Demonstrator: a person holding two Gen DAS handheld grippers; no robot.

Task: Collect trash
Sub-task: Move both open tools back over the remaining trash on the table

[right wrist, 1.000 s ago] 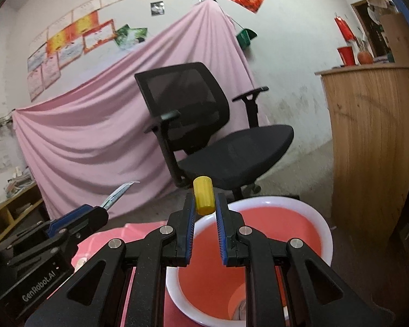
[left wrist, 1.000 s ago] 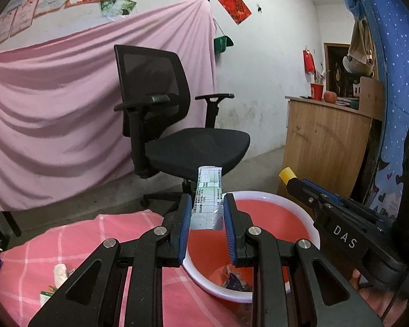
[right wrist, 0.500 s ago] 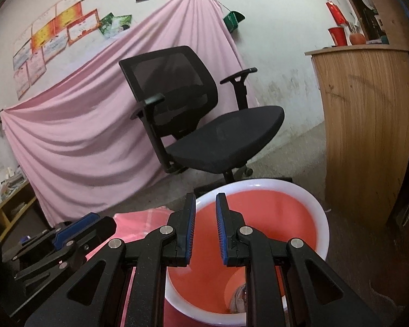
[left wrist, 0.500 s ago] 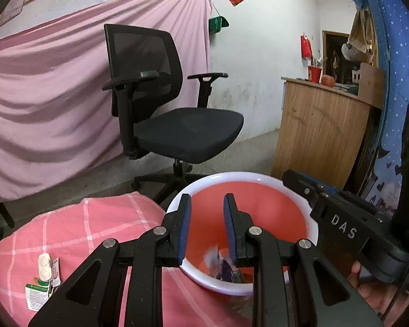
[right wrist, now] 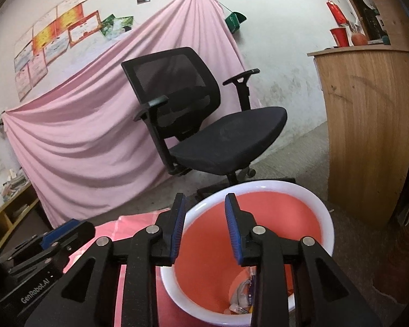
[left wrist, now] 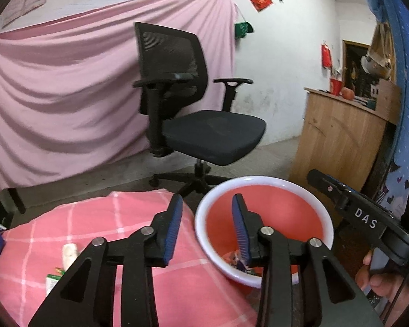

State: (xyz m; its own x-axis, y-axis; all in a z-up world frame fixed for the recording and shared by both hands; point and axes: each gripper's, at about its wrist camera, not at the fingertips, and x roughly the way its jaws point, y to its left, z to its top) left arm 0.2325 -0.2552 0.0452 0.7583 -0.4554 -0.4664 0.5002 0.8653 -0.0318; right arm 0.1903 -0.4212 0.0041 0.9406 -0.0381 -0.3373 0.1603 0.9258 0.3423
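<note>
A red bin with a white rim (left wrist: 261, 182) (right wrist: 259, 184) stands at the edge of a pink checked cloth (left wrist: 122, 218). Several wrappers lie at its bottom (right wrist: 242, 297). My left gripper (left wrist: 207, 223) is open and empty, hovering at the bin's left rim. My right gripper (right wrist: 204, 222) is open and empty above the bin's near-left rim. The right gripper shows at the right of the left wrist view (left wrist: 349, 207). More trash, a white blister pack (left wrist: 69, 254) and a green-white packet (left wrist: 53, 279), lies on the cloth at the left.
A black office chair (left wrist: 193, 114) stands behind the bin before a pink drape. A wooden counter (left wrist: 338, 141) with a red cup stands to the right. A blue curtain (left wrist: 395, 103) hangs at the far right.
The left gripper let go of a white-green packet and the right one a yellow cylinder; both fell out of sight. Both grippers have since opened wider, and the left moved left.
</note>
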